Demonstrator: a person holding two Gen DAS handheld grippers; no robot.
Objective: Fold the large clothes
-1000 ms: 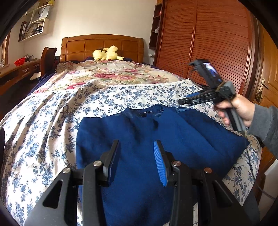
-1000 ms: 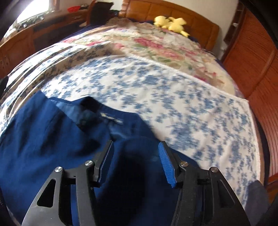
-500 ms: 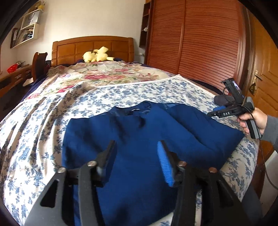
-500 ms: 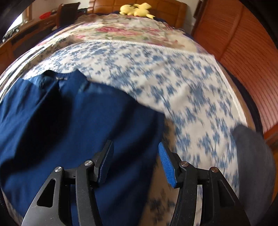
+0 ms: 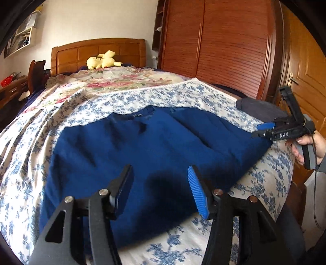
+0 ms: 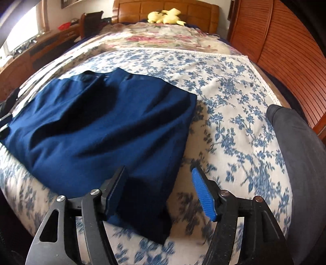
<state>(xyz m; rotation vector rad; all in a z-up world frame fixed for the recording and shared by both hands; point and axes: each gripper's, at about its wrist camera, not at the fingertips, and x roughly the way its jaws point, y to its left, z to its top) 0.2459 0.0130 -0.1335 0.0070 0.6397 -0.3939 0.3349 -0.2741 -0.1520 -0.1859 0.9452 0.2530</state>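
Both views are fisheye, each looking forward along its own hand-held gripper from low over the foot of the bed, tilted downward and close to the blue garment. The left view faces up the bed toward the headboard, upper left of frame. The right view tilts more steeply. Both share the garment, the floral bedspread and the yellow plush toy.

Bed with floral sheet, navy garment lying flat, yellow plush
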